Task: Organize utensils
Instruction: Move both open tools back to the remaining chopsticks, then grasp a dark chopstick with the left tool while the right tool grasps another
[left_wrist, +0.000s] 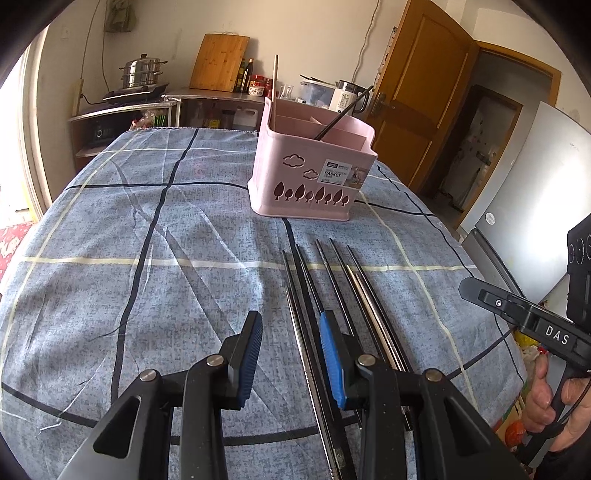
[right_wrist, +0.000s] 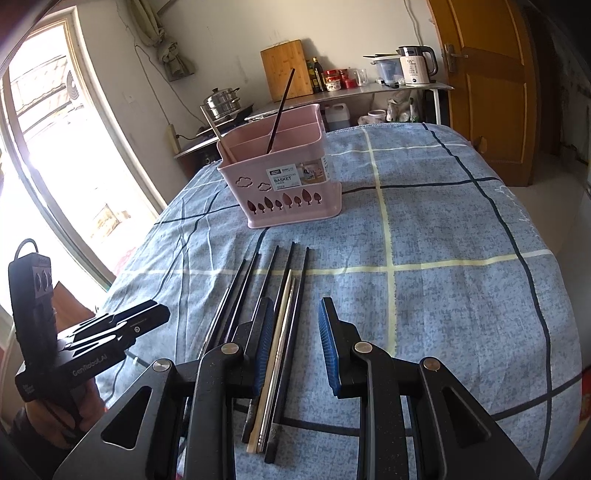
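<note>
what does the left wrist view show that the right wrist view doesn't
Only the left wrist view: the left gripper open above the cloth, a white fridge and the open doorway beyond the door.

Only the right wrist view: the right gripper open over the chopsticks, and a bright window.

Both: the pink basket with a wooden and a black chopstick standing in it, the loose chopsticks on the blue cloth, the cutting board, steamer pot and kettle behind.

Daylight is admitted through the tall arched white-framed window (right_wrist: 70, 155), which is blown out to white. The blue checked cotton tablecloth (left_wrist: 177, 236) is evenly lit, with soft shadows. Strong fisheye bending and dark vignetting are seen at the edges; focus is sharp.
</note>
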